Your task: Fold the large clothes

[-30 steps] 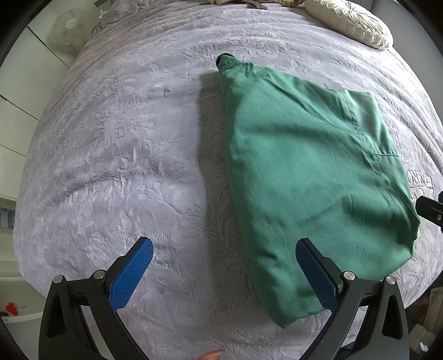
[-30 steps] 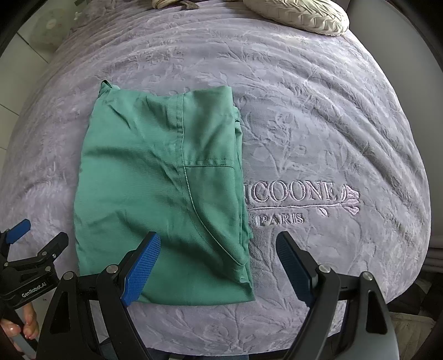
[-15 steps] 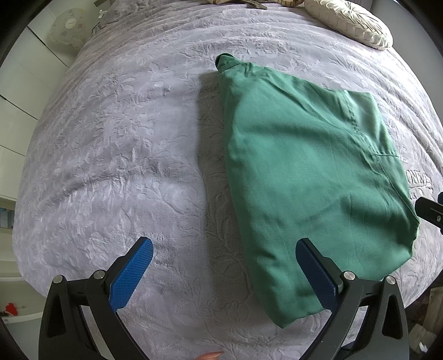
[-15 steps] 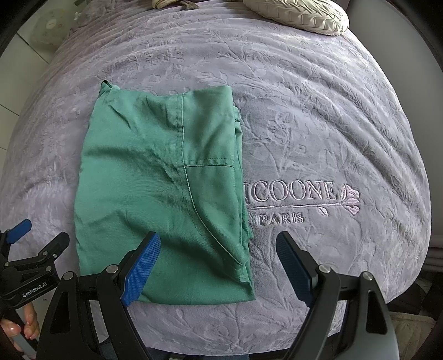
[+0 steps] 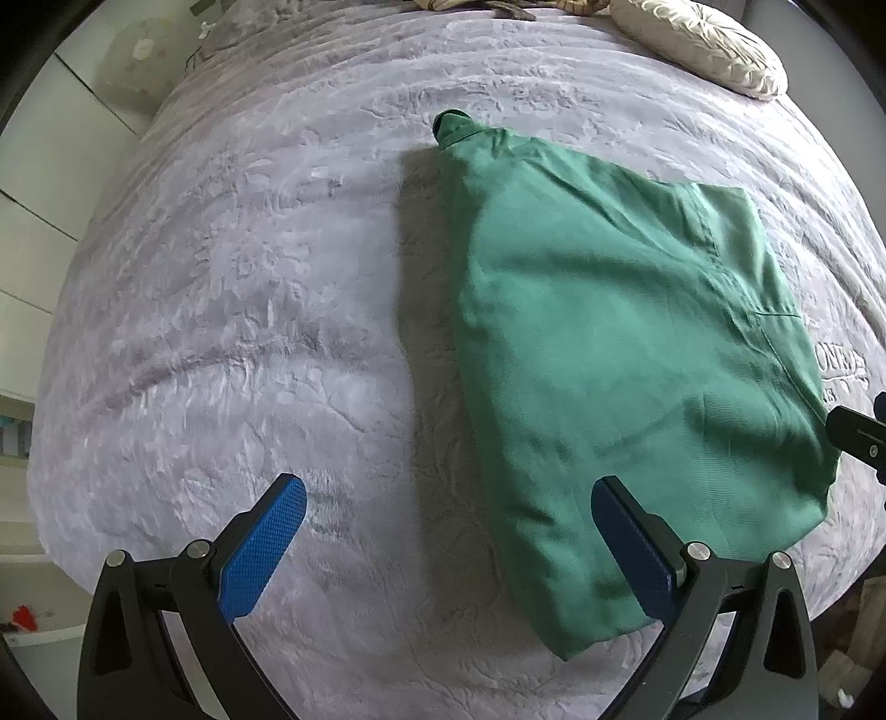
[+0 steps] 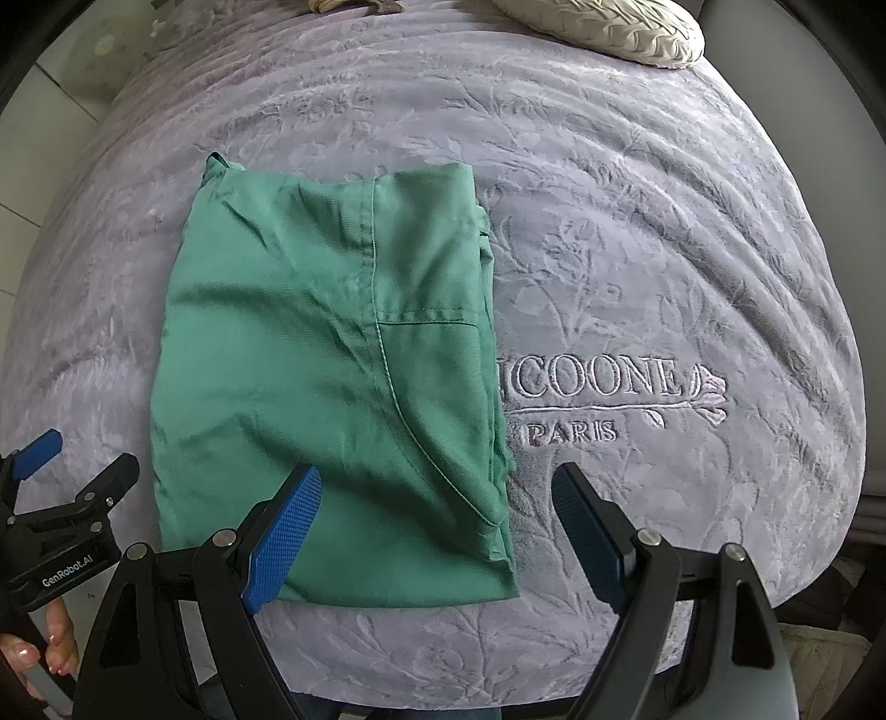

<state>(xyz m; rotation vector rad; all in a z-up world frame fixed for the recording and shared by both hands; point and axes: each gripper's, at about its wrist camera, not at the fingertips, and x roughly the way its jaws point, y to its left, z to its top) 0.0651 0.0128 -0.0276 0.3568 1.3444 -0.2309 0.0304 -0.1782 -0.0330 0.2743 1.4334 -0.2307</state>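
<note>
Pillow cropped; embroidered lettering partly under garment.

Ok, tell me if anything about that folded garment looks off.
Mostly tidy. The green garment lies folded flat on the bedspread, but a small bunched tab pokes out at its far left corner, and layers along its right edge sit slightly uneven.

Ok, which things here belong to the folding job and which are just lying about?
Part of the job:
- folded green garment
- left gripper, open
- right gripper, open
- grey embossed bedspread, the folding surface

Lying about:
- cream pillow
- fan beside the bed
</note>
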